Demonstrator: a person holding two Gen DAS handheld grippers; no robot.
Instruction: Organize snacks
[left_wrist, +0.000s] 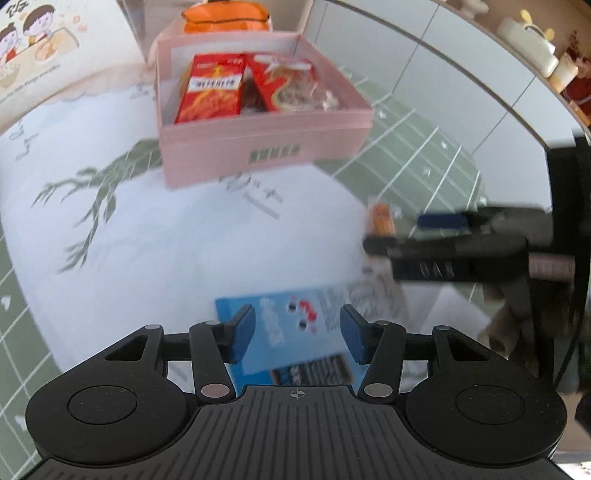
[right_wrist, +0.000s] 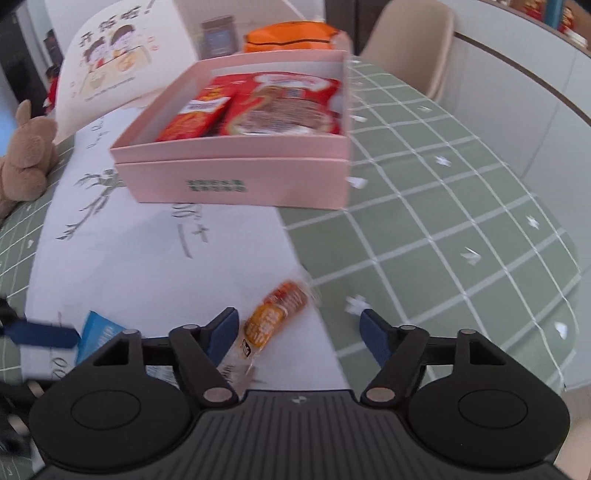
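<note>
1. Partly done: the pink box (right_wrist: 236, 173) already holds two red snack packs (right_wrist: 258, 107), with an orange bag (right_wrist: 291, 37) behind it.
2. Left to do: the blue packet (left_wrist: 284, 332) and the orange sausage stick (right_wrist: 275, 312) lie on the white table runner (right_wrist: 147, 258), well apart from the box.
3. Left gripper (left_wrist: 297, 334) has its jaws apart over the blue packet, gripping nothing.
4. Right gripper (right_wrist: 299, 338) has its jaws apart, the stick just inside its left finger, not clamped.
5. The stick is small and clear-wrapped with twisted ends; the packet is flat and glossy.

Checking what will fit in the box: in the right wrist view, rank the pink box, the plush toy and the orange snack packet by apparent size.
1. pink box
2. plush toy, partly cut off at the frame edge
3. orange snack packet, smallest even though nearest the camera
</note>
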